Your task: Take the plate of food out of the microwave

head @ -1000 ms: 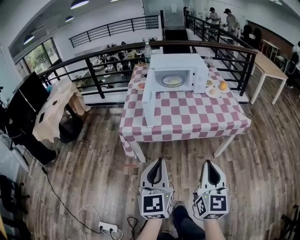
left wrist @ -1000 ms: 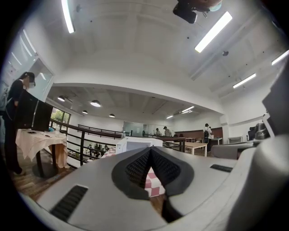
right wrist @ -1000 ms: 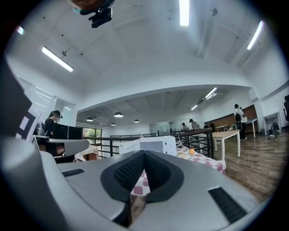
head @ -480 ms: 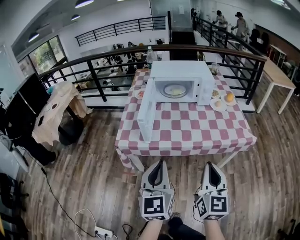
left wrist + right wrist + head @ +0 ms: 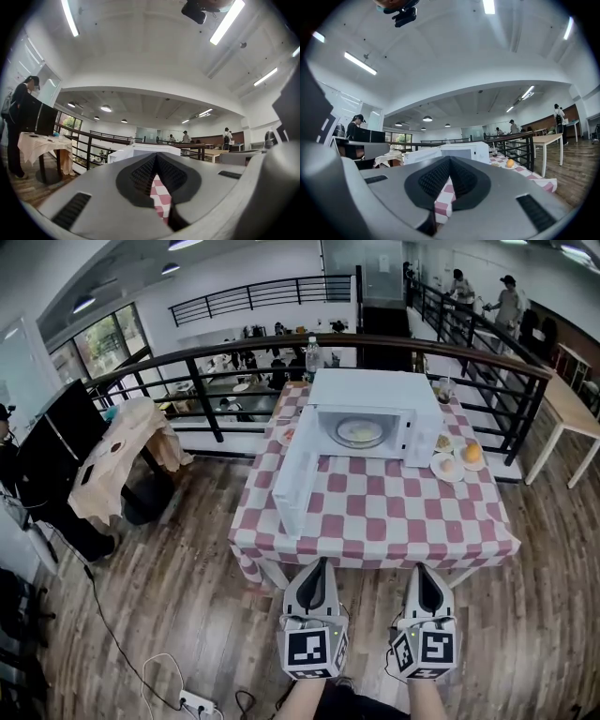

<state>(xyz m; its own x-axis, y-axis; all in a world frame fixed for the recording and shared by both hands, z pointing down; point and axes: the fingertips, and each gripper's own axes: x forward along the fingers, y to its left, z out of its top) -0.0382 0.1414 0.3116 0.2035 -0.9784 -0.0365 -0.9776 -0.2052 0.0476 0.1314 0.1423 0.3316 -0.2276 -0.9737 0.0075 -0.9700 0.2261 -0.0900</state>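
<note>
**A:** Where is the plate of food [image 5: 360, 432] at this point?

**B:** Inside the microwave [image 5: 375, 388], flat on the oven floor. The door [image 5: 295, 486] stands wide open, so you can see the plate plainly. From the tongs it's straight ahead and well apart, with the whole checked tablecloth [image 5: 394, 512] lying in between. It sits roughly on a line running out between the two pairs.

**A:** And the tongs themselves?

**B:** The left tongs [image 5: 317, 568] and right tongs [image 5: 421, 572] are held side by side, short of the near table edge and pointing level at the oven. Both pairs are pinched together with nothing in them. All that shows past the closed tips is the checked cloth far off.

**A:** So which step is this?

**B:** I'd call it the approach. Nothing has been touched and the plate hasn't been lifted.

**A:** What does the next move need?

**B:** I'd say closing the gap to the table first. Then at least one pair has to open before going level into the cavity for the plate's rim. The open door juts toward the left tongs' side. Beyond the right tongs, just beside the oven, sit small plates [image 5: 448, 465] with an orange [image 5: 472, 453]. Both want a wide berth.
</note>
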